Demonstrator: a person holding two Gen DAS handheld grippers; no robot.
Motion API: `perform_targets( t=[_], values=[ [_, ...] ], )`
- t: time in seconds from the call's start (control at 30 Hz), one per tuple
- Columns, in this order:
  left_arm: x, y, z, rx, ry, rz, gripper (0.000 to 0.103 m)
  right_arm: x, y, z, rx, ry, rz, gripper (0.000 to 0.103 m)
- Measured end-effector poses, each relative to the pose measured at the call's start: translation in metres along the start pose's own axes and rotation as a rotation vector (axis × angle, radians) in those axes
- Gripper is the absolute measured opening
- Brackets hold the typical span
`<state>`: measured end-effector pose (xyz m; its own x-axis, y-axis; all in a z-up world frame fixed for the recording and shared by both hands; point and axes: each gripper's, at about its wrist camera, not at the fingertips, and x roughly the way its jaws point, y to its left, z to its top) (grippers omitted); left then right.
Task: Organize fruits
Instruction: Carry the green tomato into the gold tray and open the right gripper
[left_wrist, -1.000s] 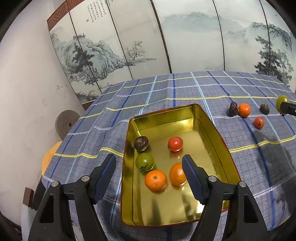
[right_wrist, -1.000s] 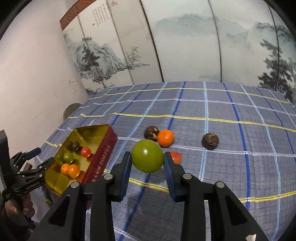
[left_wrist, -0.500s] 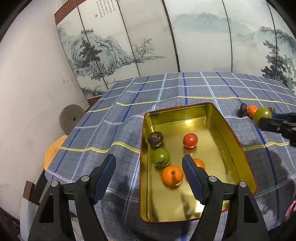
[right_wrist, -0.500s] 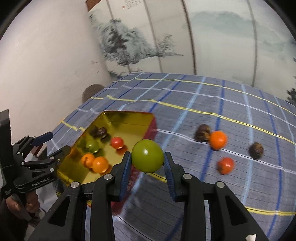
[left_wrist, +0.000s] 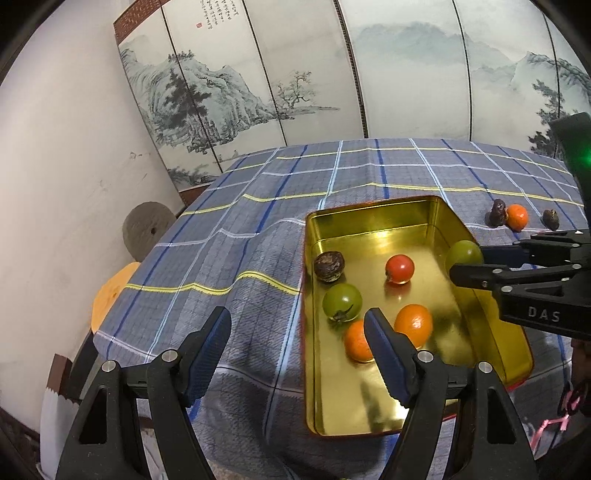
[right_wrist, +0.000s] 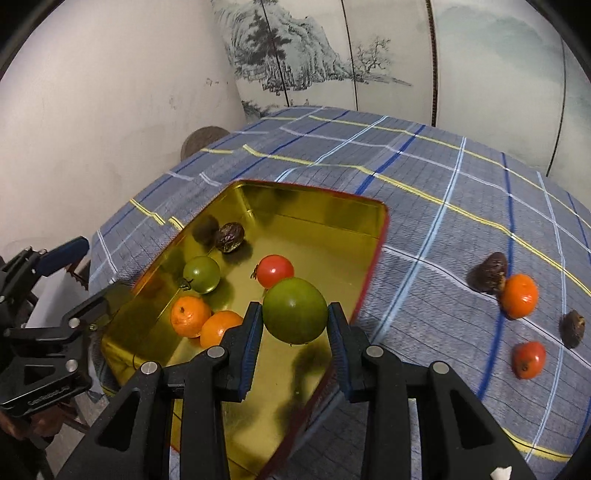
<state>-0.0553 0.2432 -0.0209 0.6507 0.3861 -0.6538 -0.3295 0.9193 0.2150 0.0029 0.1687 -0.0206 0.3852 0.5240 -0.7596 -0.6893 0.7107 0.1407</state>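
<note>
Right gripper (right_wrist: 295, 321) was clamped on a green tomato (right_wrist: 294, 311) over the gold tin (right_wrist: 317, 210). Left gripper (left_wrist: 297, 339) hung open, empty. Only the right view caught the loose red tomato (right_wrist: 529, 359) on the tablecloth (right_wrist: 424, 206).

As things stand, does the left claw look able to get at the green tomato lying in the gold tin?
Probably yes. The left claw is open and empty, just short of the green tomato in the gold tin. Nothing covers it; one orange crowds its near side.
</note>
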Motion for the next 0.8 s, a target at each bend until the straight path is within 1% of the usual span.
perform_targets(
  t=[0.13, 0.47, 0.8],
  values=[
    [0.003, 0.006, -0.003, -0.008, 0.007, 0.003, 0.075, 0.009, 0.004, 0.003, -0.008, 0.019, -0.001, 0.033],
    [0.006, 0.015, -0.007, -0.007, 0.008, 0.019, 0.075, 0.031, 0.027, 0.012, -0.076, 0.084, 0.001, 0.033],
    [0.007, 0.02, -0.01, -0.015, 0.013, 0.023, 0.075, 0.044, 0.043, 0.017, -0.107, 0.108, 0.004, 0.034]
  ],
)
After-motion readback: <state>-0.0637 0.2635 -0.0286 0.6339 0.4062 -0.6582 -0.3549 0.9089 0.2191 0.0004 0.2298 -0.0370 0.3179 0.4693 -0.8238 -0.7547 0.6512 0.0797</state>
